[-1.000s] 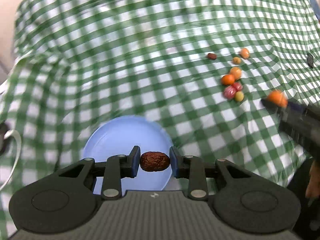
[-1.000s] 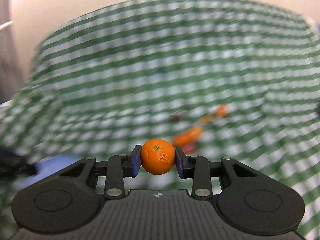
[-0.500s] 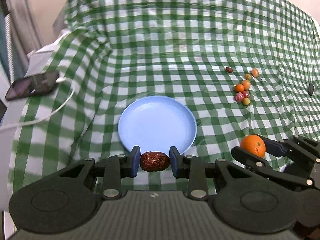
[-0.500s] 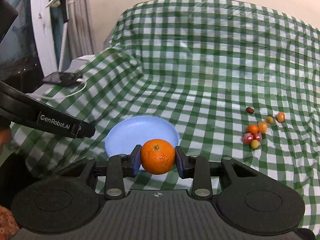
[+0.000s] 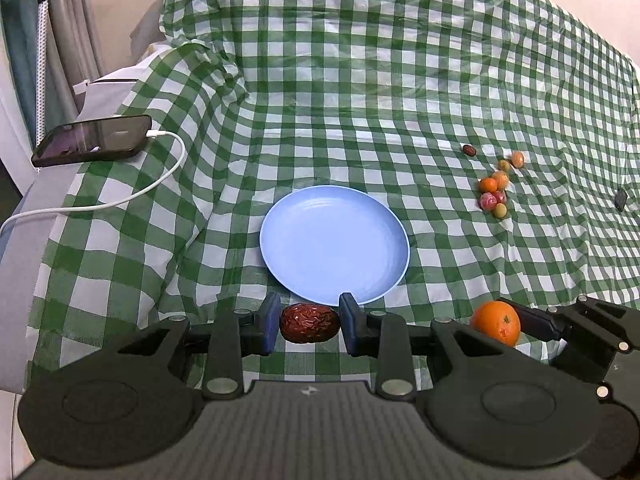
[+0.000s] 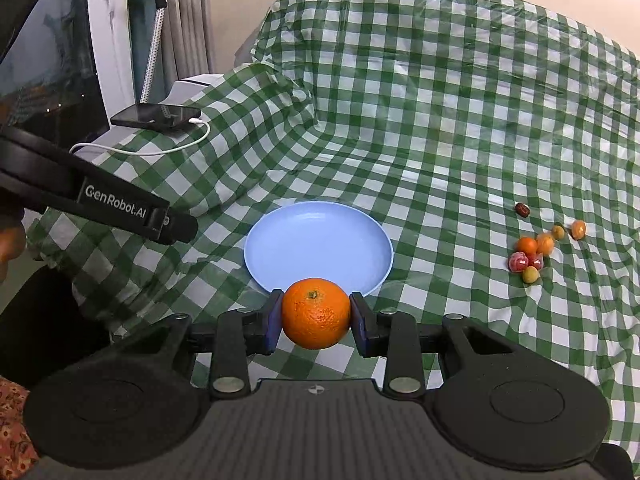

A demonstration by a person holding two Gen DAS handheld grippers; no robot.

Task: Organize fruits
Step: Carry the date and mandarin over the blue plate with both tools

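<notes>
The left gripper (image 5: 309, 324) gripped a date (image 5: 309, 323) just before the plate (image 5: 334, 216). The right gripper (image 6: 316, 314) gripped an orange (image 6: 316, 313) beside it. Small fruits (image 5: 494, 188) lay on the cloth (image 5: 360, 100), right of the plate.

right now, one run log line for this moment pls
left gripper: shut on red date | right gripper: shut on orange | blue plate: empty | small fruits: on cloth
</notes>
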